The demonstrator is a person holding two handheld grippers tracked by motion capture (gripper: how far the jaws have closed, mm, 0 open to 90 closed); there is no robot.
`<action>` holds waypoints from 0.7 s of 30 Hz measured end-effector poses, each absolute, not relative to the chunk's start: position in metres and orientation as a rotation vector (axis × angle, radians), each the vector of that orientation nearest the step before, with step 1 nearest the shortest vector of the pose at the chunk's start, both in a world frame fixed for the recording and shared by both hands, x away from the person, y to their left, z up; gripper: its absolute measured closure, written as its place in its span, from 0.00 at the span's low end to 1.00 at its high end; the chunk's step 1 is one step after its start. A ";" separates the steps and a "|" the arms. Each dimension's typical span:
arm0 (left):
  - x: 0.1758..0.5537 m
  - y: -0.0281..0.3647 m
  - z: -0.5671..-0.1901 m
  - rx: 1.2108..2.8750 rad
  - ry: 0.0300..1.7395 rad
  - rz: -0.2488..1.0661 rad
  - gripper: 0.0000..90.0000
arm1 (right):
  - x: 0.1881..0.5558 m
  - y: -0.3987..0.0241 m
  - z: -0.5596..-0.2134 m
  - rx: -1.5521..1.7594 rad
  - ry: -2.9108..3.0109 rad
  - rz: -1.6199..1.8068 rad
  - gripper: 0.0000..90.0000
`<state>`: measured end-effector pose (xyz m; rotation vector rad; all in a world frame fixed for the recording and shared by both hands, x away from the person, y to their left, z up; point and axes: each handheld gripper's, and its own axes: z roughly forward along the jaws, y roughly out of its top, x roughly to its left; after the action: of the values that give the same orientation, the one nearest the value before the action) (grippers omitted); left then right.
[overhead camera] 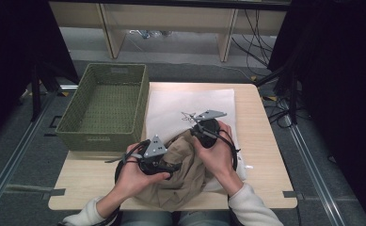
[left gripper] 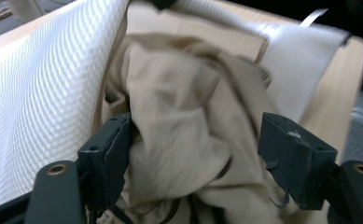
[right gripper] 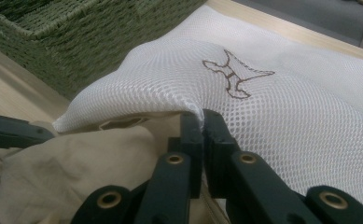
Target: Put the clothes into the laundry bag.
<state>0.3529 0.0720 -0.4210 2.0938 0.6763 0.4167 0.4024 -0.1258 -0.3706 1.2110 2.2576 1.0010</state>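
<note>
A white mesh laundry bag (overhead camera: 190, 101) with a small brown emblem lies on the wooden table (overhead camera: 263, 155). A beige garment (overhead camera: 185, 176) bulges out of its near opening. My right gripper (overhead camera: 195, 133) is shut on the bag's rim, lifting the mesh edge (right gripper: 188, 108) above the garment (right gripper: 67, 158); its jaws (right gripper: 201, 119) pinch the mesh. My left gripper (overhead camera: 172, 165) sits at the garment's left side. In the left gripper view its jaws (left gripper: 198, 156) stand wide apart with crumpled beige cloth (left gripper: 179, 107) between them, and the mesh bag (left gripper: 39, 93) rises on the left.
A green woven basket (overhead camera: 100, 140) stands at the table's back left, right beside the bag; its wall (right gripper: 76, 42) is close behind the lifted rim. Bare tabletop lies to the right of the bag. Shelving legs and cables are on the floor beyond.
</note>
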 end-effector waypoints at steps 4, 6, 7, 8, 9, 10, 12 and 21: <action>0.361 0.066 -0.440 2.153 0.690 0.420 0.44 | 0.404 -0.127 -0.370 1.180 2.262 0.987 0.98; 0.364 0.062 -0.446 2.174 0.699 0.429 0.53 | 0.405 -0.128 -0.371 1.164 2.256 0.994 0.98; 0.366 0.062 -0.448 2.195 0.695 0.442 0.57 | 0.405 -0.128 -0.371 1.170 2.257 0.994 0.98; 0.368 0.060 -0.450 2.209 0.689 0.448 0.62 | 0.404 -0.128 -0.371 1.171 2.258 0.995 0.98; 0.369 0.059 -0.451 2.219 0.700 0.456 0.65 | 0.405 -0.128 -0.371 1.169 2.258 0.995 0.98; 0.370 0.058 -0.451 2.230 0.698 0.456 0.69 | 0.404 -0.128 -0.371 1.171 2.258 0.995 0.98; 0.373 0.056 -0.453 2.239 0.706 0.438 0.77 | 0.404 -0.127 -0.370 1.183 2.262 0.990 0.98; 0.377 0.053 -0.439 2.155 0.732 0.435 0.89 | 0.401 -0.126 -0.368 1.180 2.265 0.992 0.98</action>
<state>0.3768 0.0532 -0.4386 2.1550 0.7316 0.4346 0.4012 -0.1257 -0.3682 1.1796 2.2655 0.9921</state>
